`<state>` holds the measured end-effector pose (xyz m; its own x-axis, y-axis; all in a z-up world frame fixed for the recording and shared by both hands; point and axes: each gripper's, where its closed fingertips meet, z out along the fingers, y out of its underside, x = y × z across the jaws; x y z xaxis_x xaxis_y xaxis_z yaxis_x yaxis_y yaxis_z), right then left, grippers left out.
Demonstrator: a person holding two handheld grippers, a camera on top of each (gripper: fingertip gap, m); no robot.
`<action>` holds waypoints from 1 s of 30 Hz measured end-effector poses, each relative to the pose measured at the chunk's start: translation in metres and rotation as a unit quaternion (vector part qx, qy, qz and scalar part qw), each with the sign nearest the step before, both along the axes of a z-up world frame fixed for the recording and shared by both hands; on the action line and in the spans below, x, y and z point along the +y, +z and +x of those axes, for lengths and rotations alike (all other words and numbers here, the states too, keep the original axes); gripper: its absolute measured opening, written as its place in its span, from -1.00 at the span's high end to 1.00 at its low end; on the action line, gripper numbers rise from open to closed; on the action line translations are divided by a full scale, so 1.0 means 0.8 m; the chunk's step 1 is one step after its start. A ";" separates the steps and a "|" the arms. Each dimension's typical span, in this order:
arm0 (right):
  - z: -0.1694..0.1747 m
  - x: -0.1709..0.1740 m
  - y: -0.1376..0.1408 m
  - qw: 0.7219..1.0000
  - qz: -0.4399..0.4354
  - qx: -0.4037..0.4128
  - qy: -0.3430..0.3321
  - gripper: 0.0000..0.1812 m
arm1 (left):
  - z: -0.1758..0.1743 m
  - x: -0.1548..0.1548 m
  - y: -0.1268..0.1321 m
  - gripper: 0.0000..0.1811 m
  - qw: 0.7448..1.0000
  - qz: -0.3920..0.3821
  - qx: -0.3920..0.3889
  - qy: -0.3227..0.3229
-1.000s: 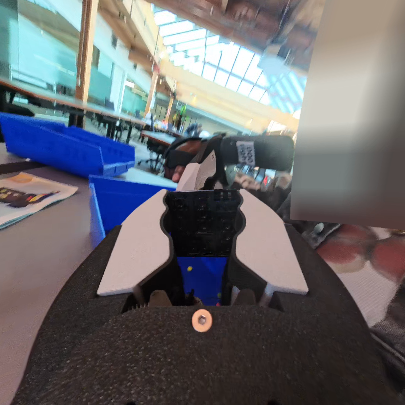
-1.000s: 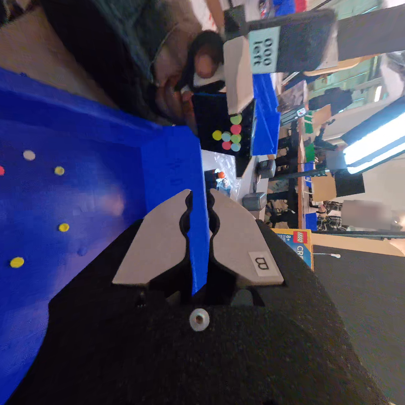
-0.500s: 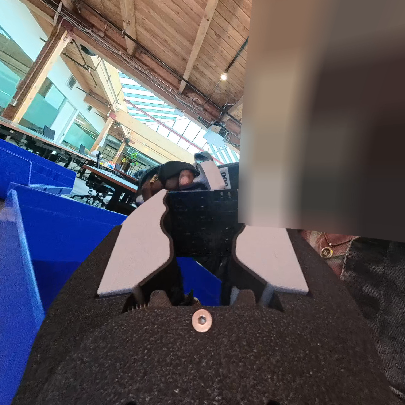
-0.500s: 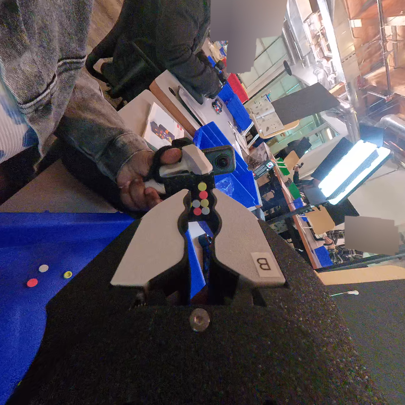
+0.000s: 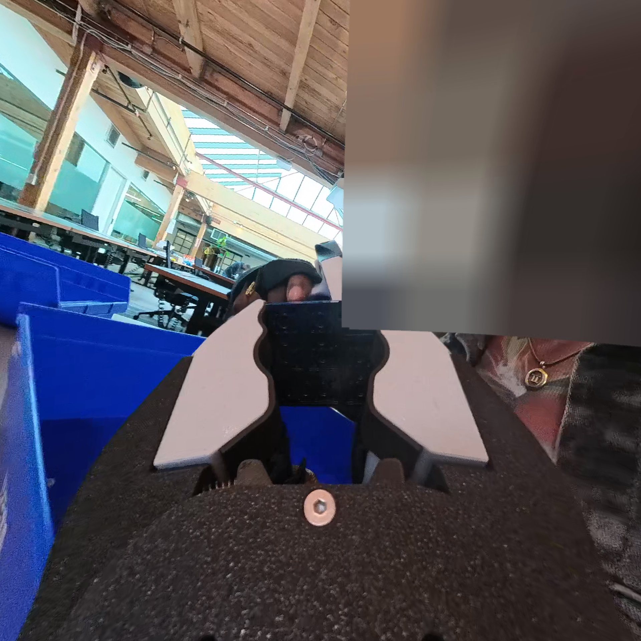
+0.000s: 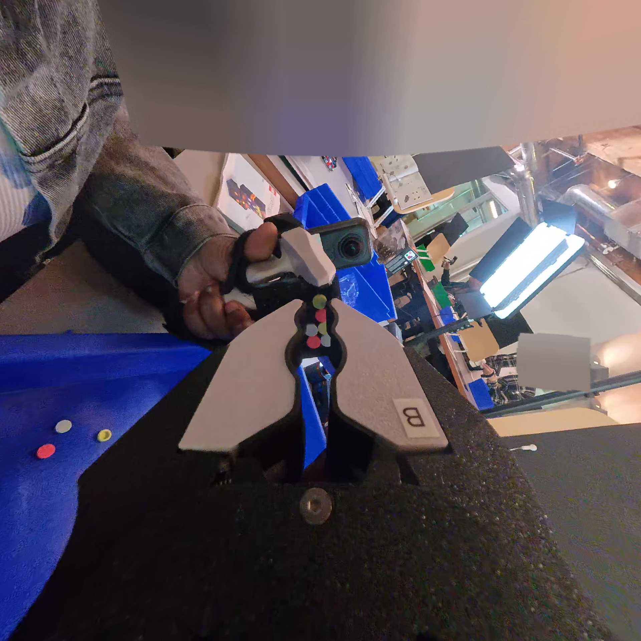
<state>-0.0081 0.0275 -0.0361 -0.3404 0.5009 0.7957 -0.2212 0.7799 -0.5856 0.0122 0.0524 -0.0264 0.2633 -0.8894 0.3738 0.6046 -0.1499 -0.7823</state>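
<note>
Black studded plate (image 5: 319,364) sits pinched across its width in my left tool (image 5: 321,322), both grey fingers pressed against its side edges, the plate standing up toward 12 o'clock in the left wrist view. Past its top edge, at 12 o'clock, my gloved right hand (image 5: 277,288) shows beside the other tool. A blue bin (image 5: 86,364) fills the 9 o'clock side, with a second blue bin (image 5: 62,281) behind it at 10 o'clock. A round pendant (image 5: 536,378) hangs at 3 o'clock.

From the right wrist view, my right tool (image 6: 318,307) has its fingers drawn close with only a narrow slot between them. Through that slot I see the plate's face with its cluster of coloured round tiles (image 6: 319,322); I cannot tell whether the fingers grip anything. Just beyond, at 12 o'clock, my left hand (image 6: 215,295) holds the left tool, its camera (image 6: 347,246) facing me. At 8 o'clock, a grey tile (image 6: 64,426), a red tile (image 6: 45,451) and a yellow tile (image 6: 104,435) lie loose on the bin floor. A printed booklet (image 6: 249,197) rests on the bench at 11 o'clock, and a bright light panel (image 6: 530,270) glows at 2 o'clock.
</note>
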 end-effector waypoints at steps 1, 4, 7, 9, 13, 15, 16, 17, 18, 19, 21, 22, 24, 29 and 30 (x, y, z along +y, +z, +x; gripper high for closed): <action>0.001 0.000 -0.001 1.000 -0.008 -0.005 0.002 0.89 | 0.000 0.000 -0.001 0.38 1.000 0.012 0.016 0.016; 0.006 0.002 -0.007 0.994 -0.094 -0.054 0.016 0.85 | 0.000 0.006 -0.007 0.38 0.985 0.072 0.109 0.110; 0.013 0.015 -0.013 0.966 -0.229 -0.119 0.011 0.82 | -0.005 0.008 -0.004 0.38 0.942 0.163 0.198 0.216; 0.014 0.019 -0.015 0.953 -0.272 -0.137 -0.003 0.82 | -0.004 0.010 -0.001 0.38 0.928 0.180 0.220 0.240; 0.017 0.020 -0.011 0.933 -0.321 -0.160 -0.018 0.74 | 0.001 0.005 0.002 0.38 0.937 0.185 0.193 0.226; 0.017 0.025 -0.010 0.911 -0.368 -0.181 -0.038 0.72 | 0.007 0.003 -0.001 0.38 0.941 0.186 0.185 0.214; 0.017 0.026 -0.012 0.891 -0.404 -0.203 -0.039 0.64 | 0.010 0.001 -0.001 0.38 0.942 0.192 0.178 0.210; 0.018 0.028 -0.012 0.863 -0.449 -0.226 -0.038 0.56 | 0.013 0.000 -0.002 0.38 0.941 0.195 0.185 0.204; 0.019 0.029 -0.012 0.830 -0.497 -0.251 -0.027 0.46 | 0.016 0.000 -0.004 0.38 0.938 0.202 0.194 0.202; 0.020 0.031 -0.013 0.792 -0.544 -0.278 -0.019 0.40 | 0.017 -0.001 -0.002 0.38 0.934 0.214 0.198 0.209; 0.021 0.032 -0.015 0.710 -0.622 -0.331 0.011 0.22 | 0.017 -0.002 0.004 0.38 0.917 0.242 0.211 0.235; 0.020 0.032 -0.017 0.677 -0.648 -0.348 0.020 0.14 | 0.018 -0.001 0.006 0.38 0.903 0.259 0.231 0.252; 0.016 0.024 -0.019 0.644 -0.667 -0.373 0.037 0.07 | 0.022 0.003 0.009 0.38 0.876 0.286 0.268 0.279; 0.011 -0.009 -0.017 0.630 -0.656 -0.407 0.082 0.28 | 0.034 0.006 0.003 0.38 0.856 0.308 0.307 0.281; 0.009 -0.008 -0.020 0.645 -0.647 -0.399 0.076 0.36 | 0.034 0.007 0.001 0.37 0.851 0.309 0.314 0.286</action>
